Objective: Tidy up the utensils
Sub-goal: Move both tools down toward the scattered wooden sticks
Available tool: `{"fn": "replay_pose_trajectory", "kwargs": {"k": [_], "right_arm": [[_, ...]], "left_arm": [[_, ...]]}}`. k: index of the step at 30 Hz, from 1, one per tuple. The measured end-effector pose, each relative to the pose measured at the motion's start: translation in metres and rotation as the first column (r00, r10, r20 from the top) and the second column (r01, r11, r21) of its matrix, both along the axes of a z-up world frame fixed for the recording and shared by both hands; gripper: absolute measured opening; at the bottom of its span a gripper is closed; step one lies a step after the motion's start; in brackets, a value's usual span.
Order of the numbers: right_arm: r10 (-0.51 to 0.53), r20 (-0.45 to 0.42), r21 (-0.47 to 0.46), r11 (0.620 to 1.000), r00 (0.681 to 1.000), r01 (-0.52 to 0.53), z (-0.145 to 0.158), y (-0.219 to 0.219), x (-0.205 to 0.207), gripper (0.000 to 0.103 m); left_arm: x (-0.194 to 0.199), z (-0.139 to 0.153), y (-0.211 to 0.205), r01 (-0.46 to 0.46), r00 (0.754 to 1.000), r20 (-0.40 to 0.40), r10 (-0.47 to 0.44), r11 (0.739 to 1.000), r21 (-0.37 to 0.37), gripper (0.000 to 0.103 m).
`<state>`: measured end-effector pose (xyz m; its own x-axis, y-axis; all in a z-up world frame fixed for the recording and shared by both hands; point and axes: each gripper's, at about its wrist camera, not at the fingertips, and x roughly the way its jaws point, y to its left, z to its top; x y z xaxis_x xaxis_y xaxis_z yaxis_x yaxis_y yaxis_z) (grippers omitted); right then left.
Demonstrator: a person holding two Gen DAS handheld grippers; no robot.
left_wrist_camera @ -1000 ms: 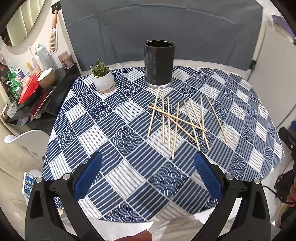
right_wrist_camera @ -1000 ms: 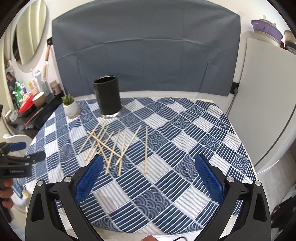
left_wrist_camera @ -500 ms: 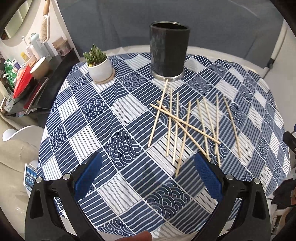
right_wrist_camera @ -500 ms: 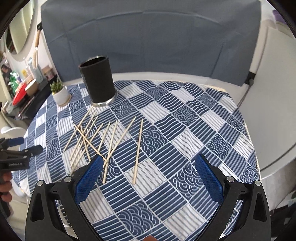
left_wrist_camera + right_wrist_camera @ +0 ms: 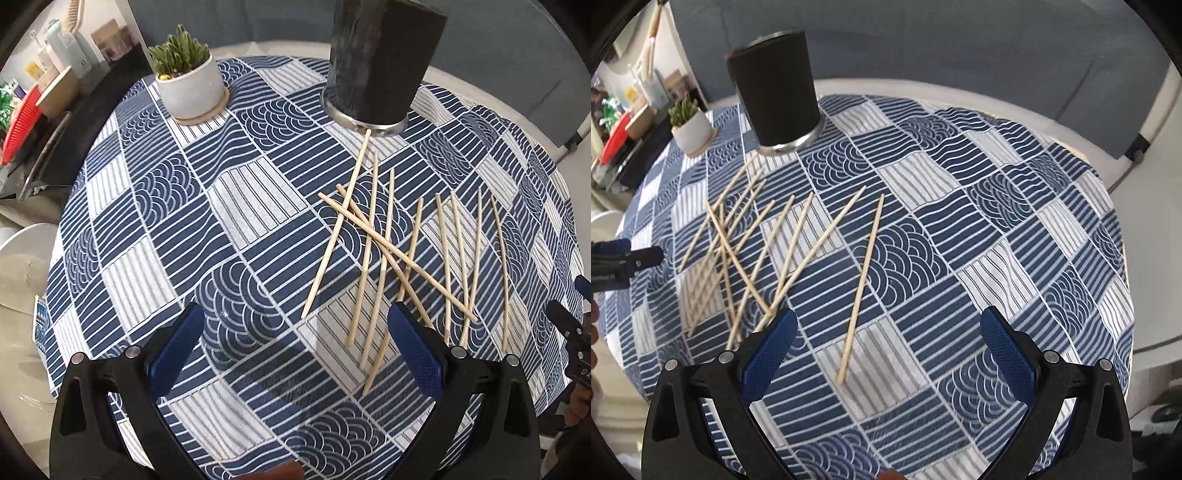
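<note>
The left gripper [image 5: 295, 339] is hanging wide open over the desk [image 5: 155, 266] with nothing between its blue pads, its right pad sitting just above the near ends of the chopsticks [image 5: 384, 251]. The right gripper [image 5: 886, 343] is likewise gaping empty, one lone chopstick [image 5: 862, 284] lying between its fingers and reaching away toward the black holder [image 5: 779, 88].

Taking that holder as the landmark: the chopsticks are lying loose and crossed on the patterned cloth just in front of it, the farthest tip nearly touching its metal base. Left of the holder, a small potted plant [image 5: 188, 85] is standing on a saucer near the desk's far rim. Right of the holder and of the sticks, the cloth is lying bare out to the round edge, leaving open room. In front of the sticks, the desk's near edge is curving away beneath both grippers. Beyond the left rim, a cluttered side shelf [image 5: 40, 110] is standing close.
</note>
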<state>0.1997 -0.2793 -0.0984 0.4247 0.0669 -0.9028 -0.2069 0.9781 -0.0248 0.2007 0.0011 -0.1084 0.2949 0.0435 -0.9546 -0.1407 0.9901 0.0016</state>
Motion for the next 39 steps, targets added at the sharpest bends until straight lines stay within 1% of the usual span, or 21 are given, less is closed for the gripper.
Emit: {"fn": "replay_pose_trajectory", "kwargs": {"k": [5,10,14,20,22,26,28,29,30,32,35,37,38,39], "right_arm": [[0.02,-0.054,-0.007,1.0,0.998,-0.02,-0.021,0.003,0.023,0.095],[0.037,-0.119,-0.017,0.999,0.992,-0.039,-0.04,0.008,0.042,0.095],[0.039,-0.151,-0.021,0.999,0.988,-0.042,-0.05,0.009,0.053,0.095],[0.042,-0.204,-0.028,0.998,0.978,-0.049,-0.064,0.012,0.064,0.095],[0.039,-0.221,-0.034,0.998,0.975,-0.047,-0.068,0.013,0.068,0.095],[0.037,-0.249,-0.021,0.999,0.968,-0.043,-0.074,0.011,0.082,0.095],[0.047,-0.256,-0.023,0.998,0.965,-0.054,-0.076,0.011,0.085,0.096],[0.047,-0.263,-0.022,0.998,0.964,-0.054,-0.077,0.011,0.086,0.096],[0.046,-0.267,-0.023,0.998,0.963,-0.054,-0.077,0.011,0.087,0.096],[0.047,-0.27,-0.026,0.998,0.962,-0.056,-0.077,0.011,0.087,0.097],[0.043,-0.272,-0.024,0.998,0.961,-0.052,-0.077,0.011,0.085,0.097],[0.036,-0.28,-0.027,0.999,0.959,-0.045,-0.079,0.011,0.084,0.097],[0.031,-0.283,-0.028,0.999,0.959,-0.041,-0.077,0.01,0.083,0.097],[0.027,-0.285,-0.029,0.999,0.958,-0.037,-0.079,0.01,0.083,0.097]], "left_arm": [[0.018,-0.017,-0.003,0.03,0.999,-0.03,-0.028,0.998,0.052,0.097],[0.037,-0.031,0.0,0.064,0.996,-0.063,-0.06,0.996,0.066,0.097],[0.051,-0.039,-0.006,0.118,0.991,-0.08,-0.11,0.986,0.116,0.097],[0.064,-0.051,-0.014,0.168,0.981,-0.123,-0.152,0.976,0.135,0.097],[0.067,-0.054,-0.016,0.178,0.978,-0.136,-0.16,0.975,0.129,0.098],[0.073,-0.056,-0.011,0.185,0.975,-0.143,-0.173,0.98,0.077,0.099],[0.078,-0.061,-0.002,0.157,0.976,-0.155,-0.152,0.987,0.019,0.099],[0.081,-0.066,0.007,0.13,0.977,-0.167,-0.133,0.991,-0.025,0.099],[0.082,-0.066,0.011,0.123,0.978,-0.163,-0.126,0.992,-0.027,0.099],[0.083,-0.067,0.012,0.154,0.974,-0.162,-0.156,0.988,-0.023,0.099],[0.084,-0.068,0.01,0.17,0.972,-0.158,-0.171,0.985,-0.023,0.099],[0.08,-0.064,0.004,0.192,0.971,-0.141,-0.193,0.981,-0.021,0.099],[0.081,-0.065,0.007,0.199,0.971,-0.13,-0.2,0.98,-0.02,0.099],[0.084,-0.064,0.004,0.196,0.972,-0.129,-0.197,0.98,-0.02,0.099]]}}
